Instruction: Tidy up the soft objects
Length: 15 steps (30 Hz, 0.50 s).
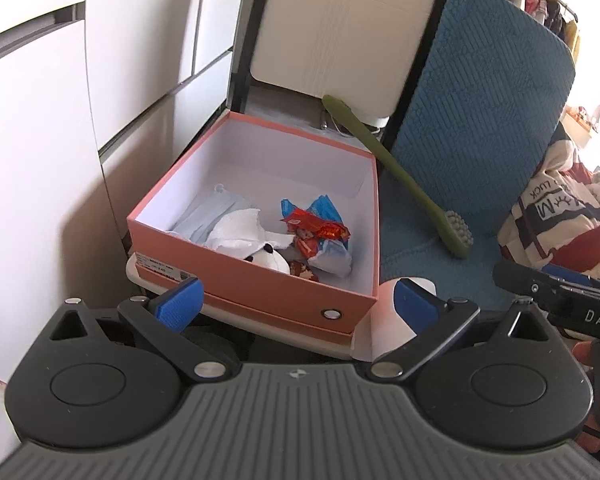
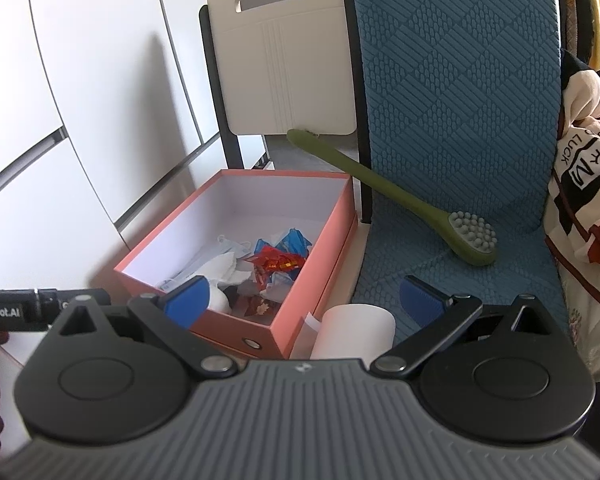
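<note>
My jaws stand wide apart on both sides and hold nothing: my left gripper (image 1: pixel 296 304) hangs over the near edge of the pink box (image 1: pixel 276 292), and my right gripper (image 2: pixel 304 300) hangs a little to the right of it, above a white paper cup (image 2: pixel 356 330) that lies just beside the box's near right corner. The box is open, its walls white inside, and it sits on a cream chair seat whose rim (image 1: pixel 140 278) shows under the near wall. All that lies in it is heaped toward the near end: a pale blue face mask (image 1: pixel 216 208) at the left, crumpled white tissue (image 1: pixel 244 232) over it, a small white plush toy with a black eye (image 1: pixel 270 258) against the near wall, and red snack wrappers (image 1: pixel 320 230) beside a blue and white wrapper (image 1: pixel 328 208) at the right. The far half of the box floor is bare. To the right of the box a blue textured cushion (image 2: pixel 460 120) covers a second seat, and on it lies a green long-handled brush (image 2: pixel 470 238), head toward me, its handle slanting back over the box's far corner. Behind the box rises the cream chair back (image 2: pixel 284 60). At the far right a striped printed cloth (image 2: pixel 580 184) is bunched against the cushion.
</note>
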Available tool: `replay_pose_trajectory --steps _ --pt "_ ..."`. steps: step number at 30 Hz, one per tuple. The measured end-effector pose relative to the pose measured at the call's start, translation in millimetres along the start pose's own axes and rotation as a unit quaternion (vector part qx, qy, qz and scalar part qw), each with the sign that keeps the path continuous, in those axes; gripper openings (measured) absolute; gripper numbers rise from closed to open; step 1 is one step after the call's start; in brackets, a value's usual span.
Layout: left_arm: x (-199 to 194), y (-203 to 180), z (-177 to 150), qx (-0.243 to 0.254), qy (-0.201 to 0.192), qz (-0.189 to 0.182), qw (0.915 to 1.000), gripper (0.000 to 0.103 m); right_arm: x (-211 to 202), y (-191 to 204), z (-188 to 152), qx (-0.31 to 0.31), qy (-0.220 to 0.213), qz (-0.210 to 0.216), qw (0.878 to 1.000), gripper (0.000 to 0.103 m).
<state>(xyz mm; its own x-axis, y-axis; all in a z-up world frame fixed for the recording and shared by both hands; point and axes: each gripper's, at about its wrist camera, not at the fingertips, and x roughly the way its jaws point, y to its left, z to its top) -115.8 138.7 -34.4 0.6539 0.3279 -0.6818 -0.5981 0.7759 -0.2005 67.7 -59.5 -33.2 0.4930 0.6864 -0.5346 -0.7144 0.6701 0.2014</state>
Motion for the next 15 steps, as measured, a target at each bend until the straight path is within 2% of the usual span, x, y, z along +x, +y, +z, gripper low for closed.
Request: replay_pose_trajectory --steps 15 --pt "1.0 0.8 -1.3 -0.001 0.002 -0.003 1.0000 0.103 -0.7 1.3 0.0 -0.006 -0.001 -0.002 1.000 0.103"
